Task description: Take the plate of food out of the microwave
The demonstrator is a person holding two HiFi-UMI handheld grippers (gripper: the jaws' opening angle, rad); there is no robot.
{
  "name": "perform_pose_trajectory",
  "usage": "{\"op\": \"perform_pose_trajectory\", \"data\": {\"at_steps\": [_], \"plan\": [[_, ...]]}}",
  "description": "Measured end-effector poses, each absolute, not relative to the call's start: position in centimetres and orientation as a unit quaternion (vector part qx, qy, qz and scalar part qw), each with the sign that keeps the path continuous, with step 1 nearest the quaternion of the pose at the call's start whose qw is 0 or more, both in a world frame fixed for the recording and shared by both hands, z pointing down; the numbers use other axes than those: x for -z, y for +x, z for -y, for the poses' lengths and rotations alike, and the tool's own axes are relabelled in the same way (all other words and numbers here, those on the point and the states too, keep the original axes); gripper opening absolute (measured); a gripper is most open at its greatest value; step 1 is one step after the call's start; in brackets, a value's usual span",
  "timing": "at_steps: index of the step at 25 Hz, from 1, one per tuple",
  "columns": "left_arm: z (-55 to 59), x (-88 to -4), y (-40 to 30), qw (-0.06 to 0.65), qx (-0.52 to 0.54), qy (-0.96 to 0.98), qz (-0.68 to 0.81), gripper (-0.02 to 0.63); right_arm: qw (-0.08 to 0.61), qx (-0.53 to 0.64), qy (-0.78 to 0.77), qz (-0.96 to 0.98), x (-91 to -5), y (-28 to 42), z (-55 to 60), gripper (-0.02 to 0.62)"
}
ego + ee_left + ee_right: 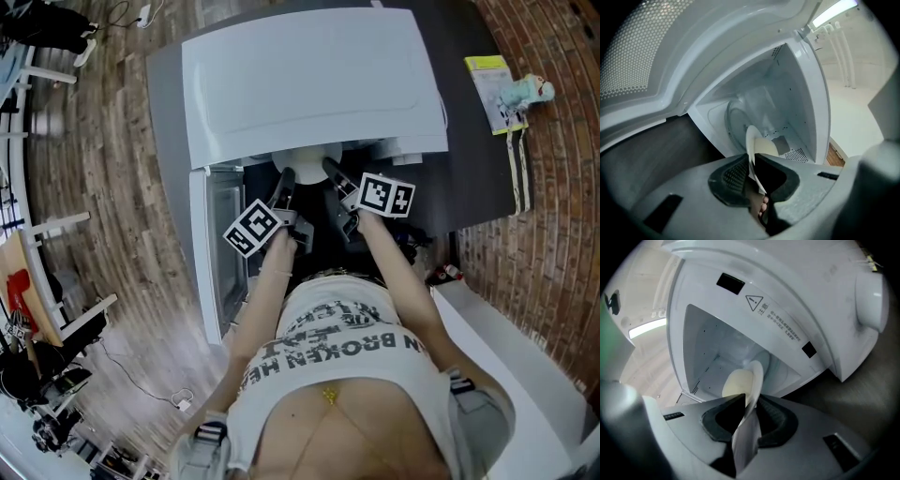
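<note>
Left tool (750, 158) and right tool (751, 397) tight on plate (749, 140) rim, warning-triangle label (755, 302) beyond.

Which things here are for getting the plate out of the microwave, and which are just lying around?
For the job: microwave, plate, pale food on it, left gripper and right gripper, both clamped on the plate.
Just lying about: yellow packet, small pale-blue thing beside it.
</note>
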State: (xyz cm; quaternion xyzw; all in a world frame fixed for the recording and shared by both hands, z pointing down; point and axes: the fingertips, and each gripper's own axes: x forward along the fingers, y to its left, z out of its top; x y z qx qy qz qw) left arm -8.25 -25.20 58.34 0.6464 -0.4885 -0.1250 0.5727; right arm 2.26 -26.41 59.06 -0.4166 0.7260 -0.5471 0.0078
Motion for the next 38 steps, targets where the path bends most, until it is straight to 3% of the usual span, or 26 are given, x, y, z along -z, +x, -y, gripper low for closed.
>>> {"op": "perform_pose_trajectory", "data": {"at_steps": [19, 38], "plan": [[19.6, -56.1, -3.4, 0.538, 0.175, 0.632, 0.53, 0.041, -0.016, 0.53, -0.371, -0.763, -56.9, 6.8, 22.3, 0.074], [12.1, -54.4, -8.2, 0.533, 0.169, 0.654, 0.509, 0.04, -0.005, 0.516, -0.393, -0.761, -55.0, 2.2, 14.1, 0.074]]}}
